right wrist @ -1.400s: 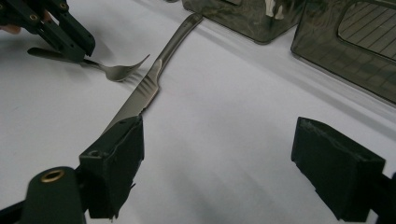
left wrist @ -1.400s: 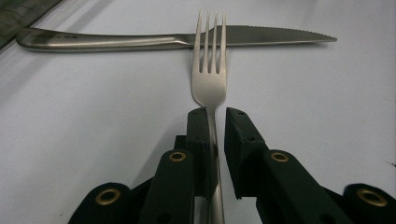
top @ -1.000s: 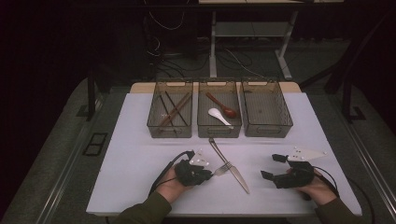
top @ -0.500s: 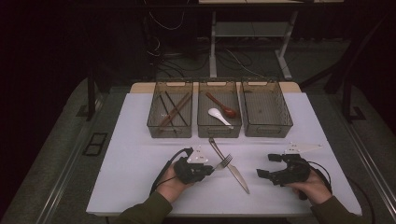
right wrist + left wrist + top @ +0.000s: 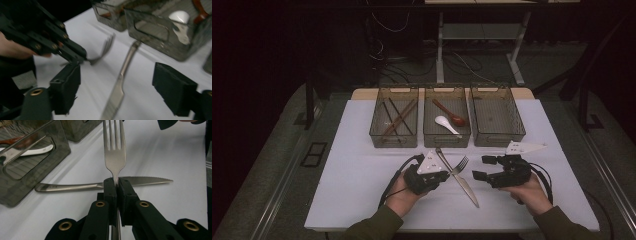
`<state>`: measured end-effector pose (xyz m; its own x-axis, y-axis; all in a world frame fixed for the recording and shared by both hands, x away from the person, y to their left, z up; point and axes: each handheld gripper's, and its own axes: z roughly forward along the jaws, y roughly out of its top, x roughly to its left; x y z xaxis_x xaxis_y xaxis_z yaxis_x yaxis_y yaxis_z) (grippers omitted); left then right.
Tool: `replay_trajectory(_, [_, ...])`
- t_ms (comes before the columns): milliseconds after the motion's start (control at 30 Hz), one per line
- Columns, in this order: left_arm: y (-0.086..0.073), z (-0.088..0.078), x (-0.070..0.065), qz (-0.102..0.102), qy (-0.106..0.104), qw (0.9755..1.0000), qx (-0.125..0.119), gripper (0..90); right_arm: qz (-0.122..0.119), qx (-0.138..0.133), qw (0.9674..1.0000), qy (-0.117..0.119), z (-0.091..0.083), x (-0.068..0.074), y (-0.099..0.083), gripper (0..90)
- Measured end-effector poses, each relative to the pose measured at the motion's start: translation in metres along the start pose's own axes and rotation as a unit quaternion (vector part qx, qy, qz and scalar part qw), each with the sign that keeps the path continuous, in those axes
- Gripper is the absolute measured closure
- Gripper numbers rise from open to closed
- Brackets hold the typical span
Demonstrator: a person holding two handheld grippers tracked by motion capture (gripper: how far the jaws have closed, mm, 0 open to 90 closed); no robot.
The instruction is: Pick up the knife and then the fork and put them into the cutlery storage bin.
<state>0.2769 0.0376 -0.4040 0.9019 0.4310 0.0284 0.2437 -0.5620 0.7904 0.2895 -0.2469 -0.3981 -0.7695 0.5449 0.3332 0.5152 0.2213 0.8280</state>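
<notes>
- High view: a person's two hands come in from six o'clock over a white table (image 5: 362, 200). The left gripper (image 5: 443, 176) sits near the middle, clamped tight on the handle of a fork (image 5: 460, 165), whose tines point toward one o'clock. A knife (image 5: 458, 177) lies flat on the table under the fork, running from eleven o'clock to five o'clock. The right gripper (image 5: 482, 168), at three o'clock from the fork, has its jaws wide apart with nothing between them; they have just been closing a little. Three smoky plastic bins (image 5: 447, 139) stand in a row at twelve o'clock.
- Left gripper view: the black jaws pinch the fork (image 5: 115, 157) by its neck, tines toward twelve o'clock, raised off the table. The knife (image 5: 82, 186) lies crosswise behind them, from nine to three o'clock.
- Right gripper view: blurred. The jaws stand far apart with the knife (image 5: 120, 87) on the table between them, untouched. The left gripper, at ten o'clock, holds the fork (image 5: 103, 50).
</notes>
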Motion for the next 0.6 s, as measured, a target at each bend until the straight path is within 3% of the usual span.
replay_trajectory(167, [0.006, 0.003, 0.001, -0.004, 0.009, 0.9999, -0.008, 84.6, 0.006, -0.007, 0.9999, 0.014, 0.009, 0.001, 0.013, 35.8])
replay_trajectory(367, [0.018, 0.006, 0.002, -0.005, 0.019, 0.9993, -0.031, 84.6, 0.011, 0.001, 0.9999, 0.013, 0.025, -0.001, 0.021, 49.5])
replay_trajectory(600, [0.021, 0.009, 0.002, -0.004, 0.03, 0.9987, -0.041, 84.6, 0.02, -0.013, 0.9997, 0.008, 0.031, -0.005, 0.026, 74.6])
